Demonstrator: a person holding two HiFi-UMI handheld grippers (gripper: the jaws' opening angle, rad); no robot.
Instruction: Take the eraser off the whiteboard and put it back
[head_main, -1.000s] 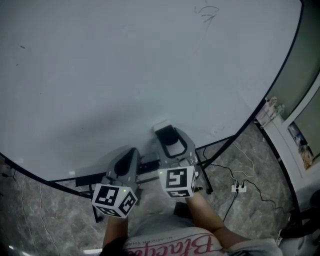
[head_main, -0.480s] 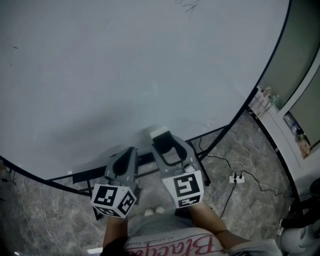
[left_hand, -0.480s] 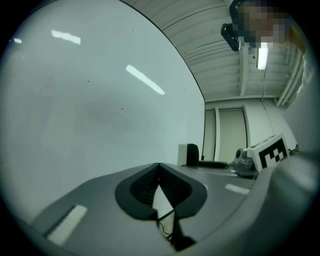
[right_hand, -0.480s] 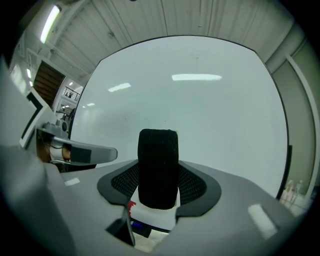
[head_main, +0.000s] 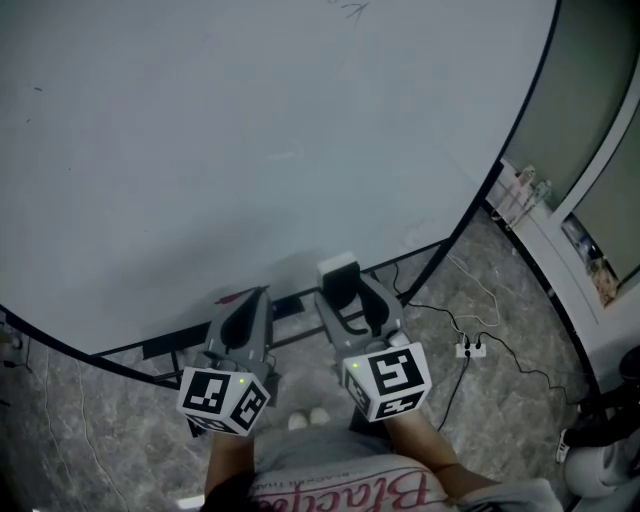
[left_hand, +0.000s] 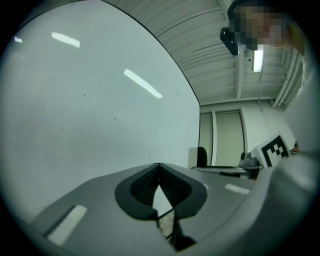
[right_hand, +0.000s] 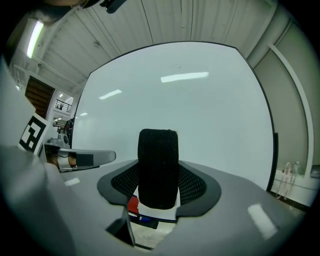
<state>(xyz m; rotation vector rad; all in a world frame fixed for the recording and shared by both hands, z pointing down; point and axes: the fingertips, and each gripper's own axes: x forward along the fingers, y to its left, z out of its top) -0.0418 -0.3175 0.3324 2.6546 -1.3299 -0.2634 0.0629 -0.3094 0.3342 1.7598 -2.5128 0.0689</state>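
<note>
Left tool (left_hand: 159, 167): jaws together, nothing between them; parked idle beside its partner.
Right tool (right_hand: 158, 182): clamped on the black-felt, white-backed block eraser (right_hand: 157, 150), held upright just before the large white whiteboard (head_main: 250, 130), probably to set it back there.

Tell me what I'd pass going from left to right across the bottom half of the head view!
left gripper → right gripper, shut on the eraser → power strip on the floor → white cabinet
</note>
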